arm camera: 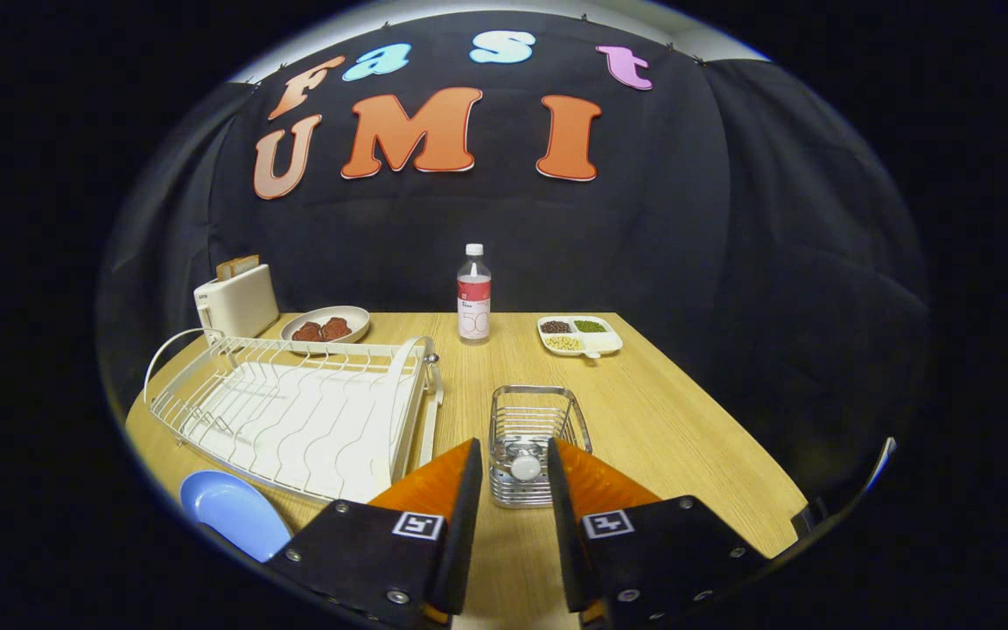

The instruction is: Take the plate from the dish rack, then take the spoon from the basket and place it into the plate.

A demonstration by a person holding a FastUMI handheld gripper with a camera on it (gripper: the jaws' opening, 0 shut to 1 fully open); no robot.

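A blue plate [233, 512] lies flat on the wooden table, in front of the white wire dish rack [294, 411] and left of my fingers. The dish rack holds nothing. A small metal wire basket [528, 437] stands just ahead of my fingertips, and the white end of the spoon [525, 466] shows inside it near its front wall. My gripper [514, 459] is open, its two fingers either side of the basket's front, touching nothing that I can see.
Beyond the rack stand a cream toaster [236, 300] and a plate of brown food [326, 328]. A water bottle [473, 295] stands at the table's back middle, with a divided white tray of beans [580, 336] to its right. The table's right edge runs diagonally.
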